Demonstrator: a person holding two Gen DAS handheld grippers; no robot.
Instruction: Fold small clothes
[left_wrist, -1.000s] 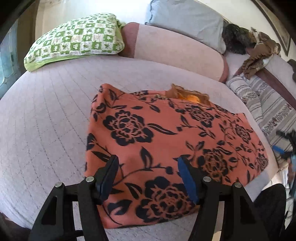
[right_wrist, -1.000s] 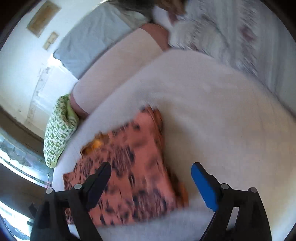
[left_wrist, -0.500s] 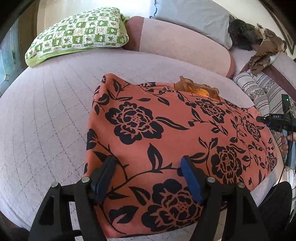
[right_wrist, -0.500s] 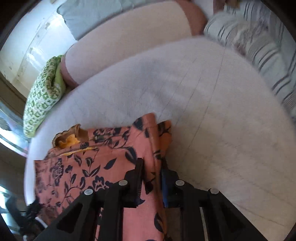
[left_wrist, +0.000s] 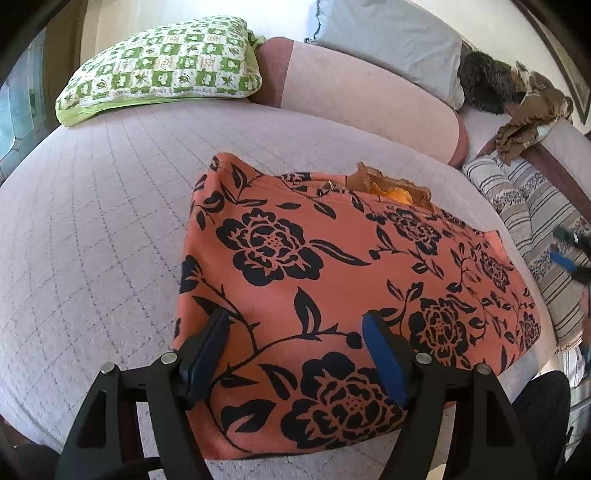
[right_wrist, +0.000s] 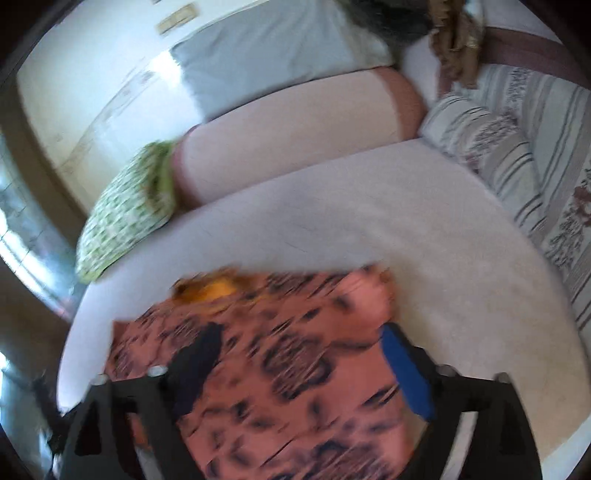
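An orange garment with black flowers (left_wrist: 332, 280) lies folded flat on the pale quilted bed (left_wrist: 92, 229). A brown-and-yellow collar (left_wrist: 391, 186) shows at its far edge. My left gripper (left_wrist: 295, 347) is open and hovers over the garment's near edge, empty. In the blurred right wrist view the garment (right_wrist: 295, 369) fills the lower frame and my right gripper (right_wrist: 299, 365) is open above it, holding nothing. The right gripper also shows at the right edge of the left wrist view (left_wrist: 570, 254).
A green checked pillow (left_wrist: 162, 77) lies at the back left, a pink bolster (left_wrist: 362, 96) and grey pillow (left_wrist: 388, 40) behind. Striped bedding (left_wrist: 535, 229) and a brown cloth (left_wrist: 524, 110) lie at the right. The bed's near edge runs just below the garment.
My right gripper was shut on the garment's right edge half a second ago; now it is open and has moved back over the garment. My left gripper has barely moved.
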